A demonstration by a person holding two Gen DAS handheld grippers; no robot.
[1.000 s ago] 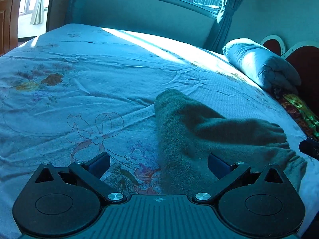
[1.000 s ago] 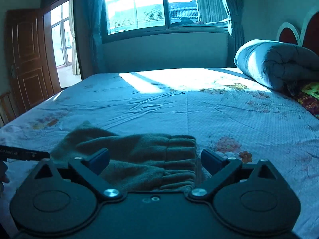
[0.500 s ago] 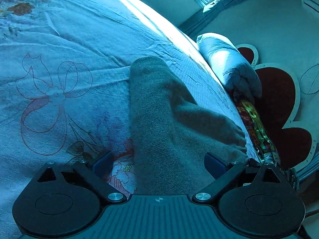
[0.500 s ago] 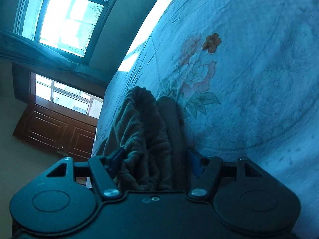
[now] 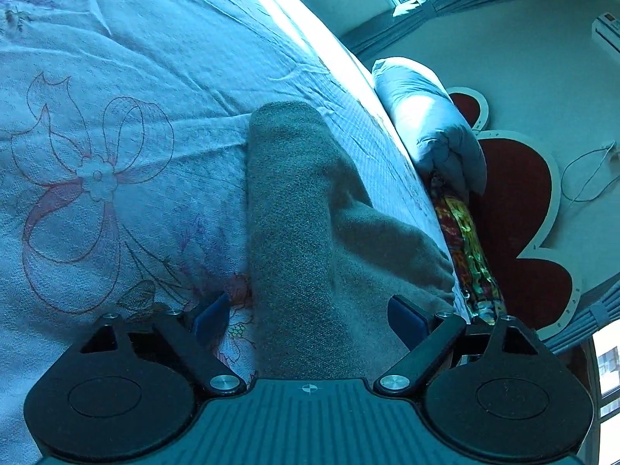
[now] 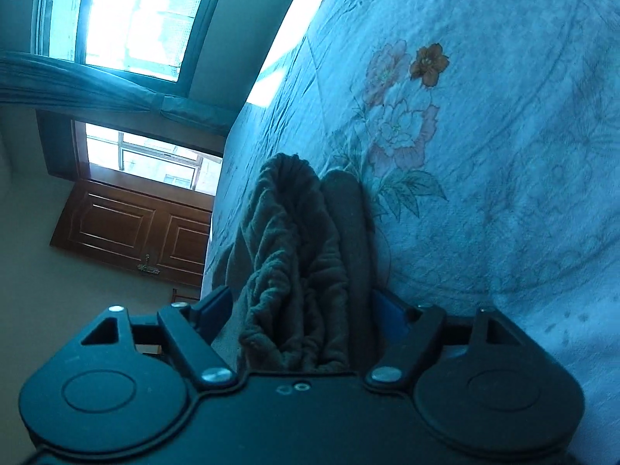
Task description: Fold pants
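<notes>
Grey fleece pants point(image 5: 306, 232) lie folded on the bed, running away from the camera in the left wrist view. My left gripper point(image 5: 310, 316) is open, its blue pads either side of the near end of the fabric, one pad low at the sheet. In the right wrist view the gathered waistband of the pants point(image 6: 298, 255) fills the gap of my right gripper point(image 6: 300, 310), whose pads press against the bunched cloth on both sides. Both views are rolled sideways.
The light blue floral bedsheet point(image 5: 116, 155) covers the bed. A rolled blue duvet point(image 5: 430, 124) and a colourful cloth point(image 5: 465, 244) lie by the red headboard point(image 5: 515, 209). A window point(image 6: 128, 19) and a wooden door point(image 6: 135, 232) are beyond the bed.
Both grippers rolled sideways and came down onto the pants. The right gripper's jaws narrowed around the waistband. The left gripper moved closer over the fabric, still open.
</notes>
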